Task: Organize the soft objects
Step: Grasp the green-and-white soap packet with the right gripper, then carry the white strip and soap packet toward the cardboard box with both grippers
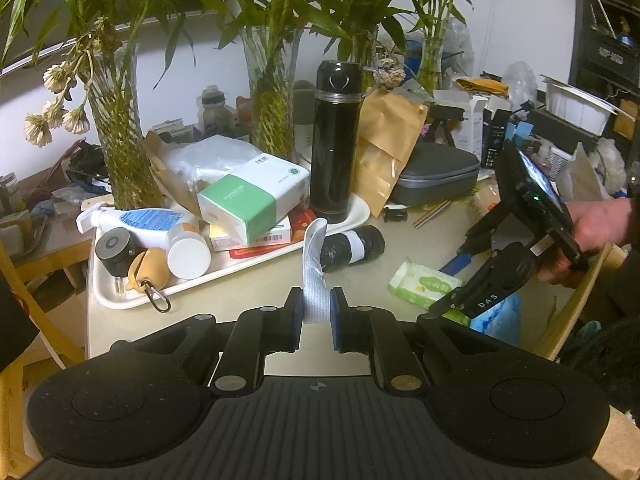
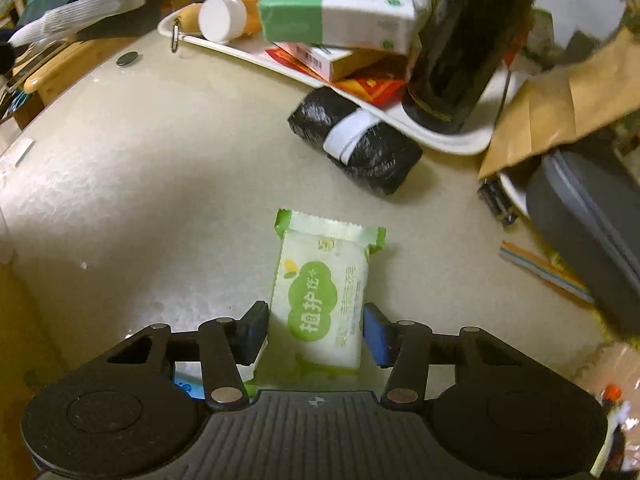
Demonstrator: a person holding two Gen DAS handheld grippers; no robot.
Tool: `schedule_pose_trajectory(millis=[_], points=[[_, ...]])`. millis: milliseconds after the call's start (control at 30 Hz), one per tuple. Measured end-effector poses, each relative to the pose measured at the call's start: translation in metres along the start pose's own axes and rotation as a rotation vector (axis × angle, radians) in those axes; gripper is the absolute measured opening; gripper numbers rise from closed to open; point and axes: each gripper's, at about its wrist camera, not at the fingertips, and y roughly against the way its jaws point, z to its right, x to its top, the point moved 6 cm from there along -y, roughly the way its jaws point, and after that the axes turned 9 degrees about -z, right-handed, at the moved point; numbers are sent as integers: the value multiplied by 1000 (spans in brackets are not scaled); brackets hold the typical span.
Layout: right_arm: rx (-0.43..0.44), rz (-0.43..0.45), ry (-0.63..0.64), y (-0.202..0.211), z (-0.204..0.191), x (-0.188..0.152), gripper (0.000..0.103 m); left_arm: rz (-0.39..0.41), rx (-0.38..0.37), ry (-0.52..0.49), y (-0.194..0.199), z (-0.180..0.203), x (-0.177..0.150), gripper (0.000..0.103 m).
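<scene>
My left gripper (image 1: 316,312) is shut on a grey ribbed fabric strap (image 1: 314,268), held upright above the table; the strap also shows in the right wrist view (image 2: 76,10). My right gripper (image 2: 316,332) is open, its pads on either side of a green-and-white tissue packet (image 2: 324,292) lying on the beige table (image 2: 140,160); contact is not clear. The packet also shows in the left wrist view (image 1: 424,284), below the right gripper (image 1: 476,300). A black bag roll with a white band (image 2: 356,140) lies by the tray.
A white tray (image 1: 200,280) holds a tissue pack (image 1: 252,200), boxes, bottles and a black flask (image 1: 334,140). Glass vases with plants (image 1: 120,140) stand behind. A grey case (image 2: 588,224), brown paper bags (image 2: 560,104) and clutter fill the right side.
</scene>
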Motion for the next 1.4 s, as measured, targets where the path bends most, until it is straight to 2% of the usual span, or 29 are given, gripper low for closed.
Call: schedule_pose_trajectory(millis=[233,467,800,900,1233,1300,1400], points=[[-5,2,-41,0,1,0,51,0,-9,-5,0,1,-1,14],[-62,123,-91,27,13,10,51,4,-6,-2,2,0,-1,14],[-100,213,-111,74,18,10,51,21,0,-1,14,6,-1,14],[-120,236,-112,89,14,5,51,39,6,-9,23,11,2,14],[-86,342,-188,155,5,-27,51,75,53,-38,57,23,6,14],[-89,349,-171,168,-2,-34,51,86,81,-76,69,30,7,14],[-107,364,-139,190,-14,-43,51,103,59,-80,87,40,8,14]])
